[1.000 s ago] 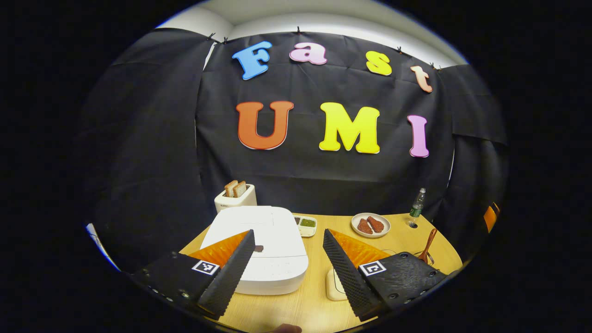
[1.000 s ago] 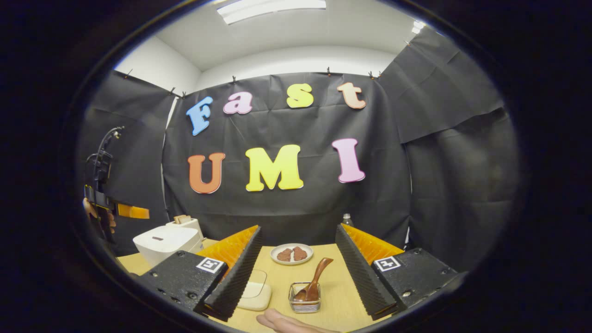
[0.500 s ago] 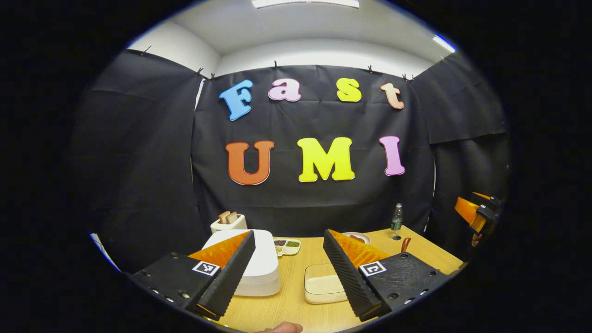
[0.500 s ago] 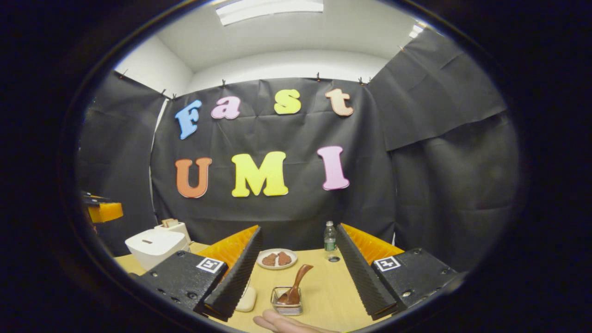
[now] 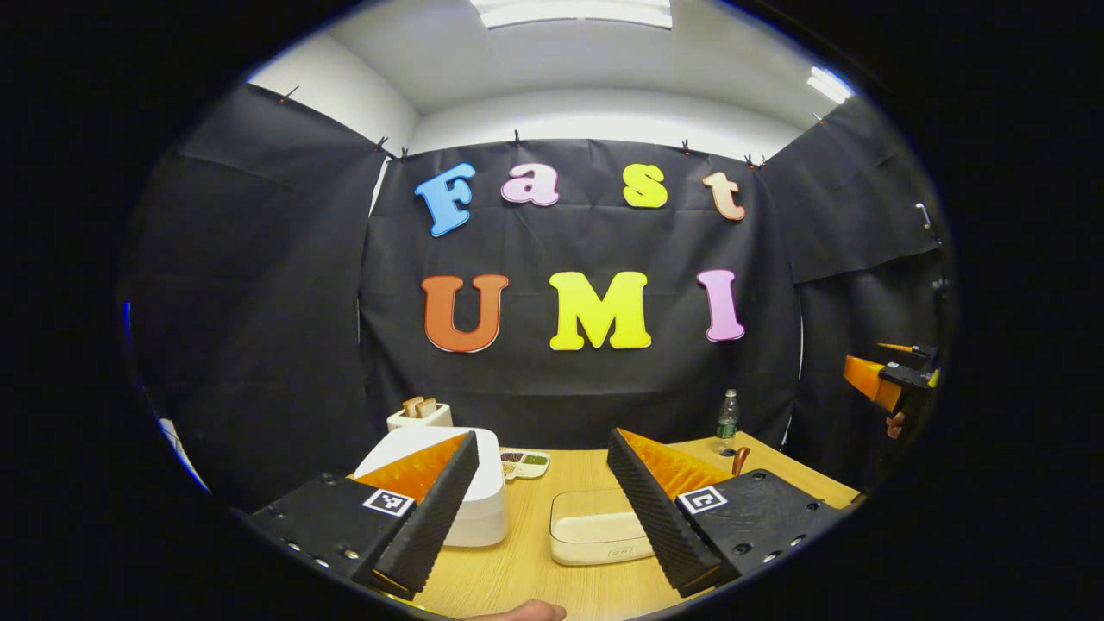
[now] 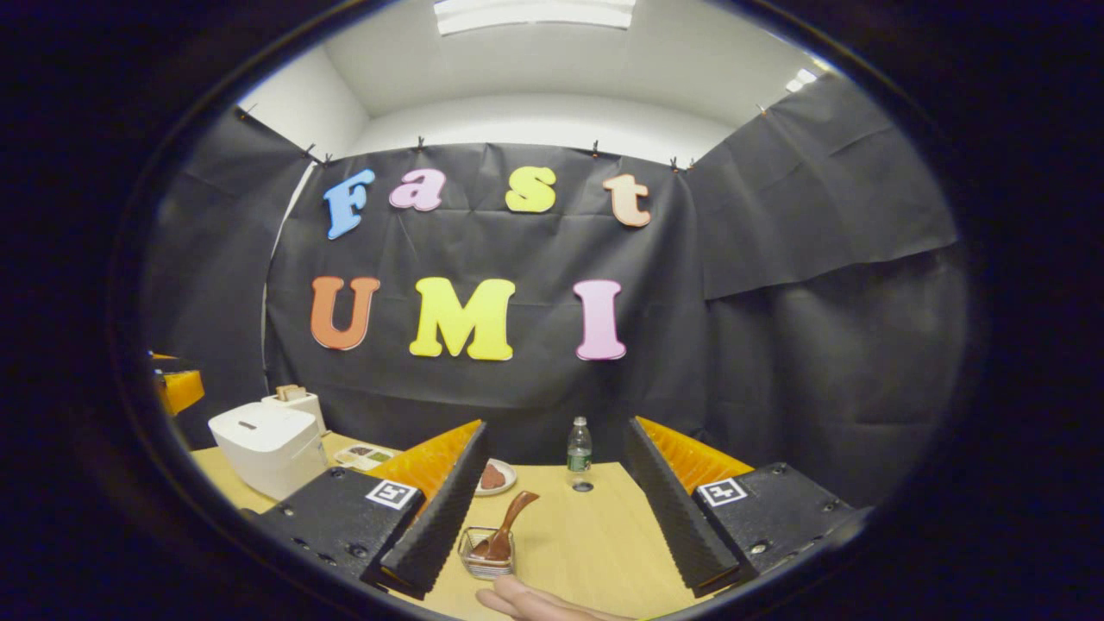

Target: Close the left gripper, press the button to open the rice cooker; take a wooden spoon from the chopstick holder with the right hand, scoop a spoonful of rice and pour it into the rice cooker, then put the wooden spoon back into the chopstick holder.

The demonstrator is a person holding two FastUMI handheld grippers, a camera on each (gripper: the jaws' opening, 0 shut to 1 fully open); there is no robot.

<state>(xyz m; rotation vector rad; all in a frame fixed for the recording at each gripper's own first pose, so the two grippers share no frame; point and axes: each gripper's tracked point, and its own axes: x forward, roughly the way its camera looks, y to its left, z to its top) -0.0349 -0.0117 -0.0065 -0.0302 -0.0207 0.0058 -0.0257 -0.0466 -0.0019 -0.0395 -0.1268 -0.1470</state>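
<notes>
The white rice cooker (image 5: 477, 493) stands with its lid down at the left of the wooden table, partly behind one finger of my left gripper (image 5: 542, 442), which is open and holds nothing. In the right gripper view the rice cooker (image 6: 266, 444) sits far left. A wooden spoon (image 6: 507, 528) leans in the wire chopstick holder (image 6: 485, 562), just ahead of my open, bare right gripper (image 6: 556, 431). A shallow white rice container (image 5: 595, 530) lies between the left gripper's fingers. The right gripper (image 5: 888, 384) hangs in the air at the far right.
A toaster (image 5: 419, 416) with bread stands behind the cooker. A condiment dish (image 5: 524, 463), a plate of food (image 6: 495, 476) and a water bottle (image 6: 579, 447) line the table's back. A hand (image 6: 535, 601) shows at the bottom edge. The left gripper (image 6: 177, 388) hovers far left.
The left gripper has drawn back and up from the rice cooker, which now looks smaller. The right gripper view has swung right, so the holder and spoon slid left. Both stay open.
</notes>
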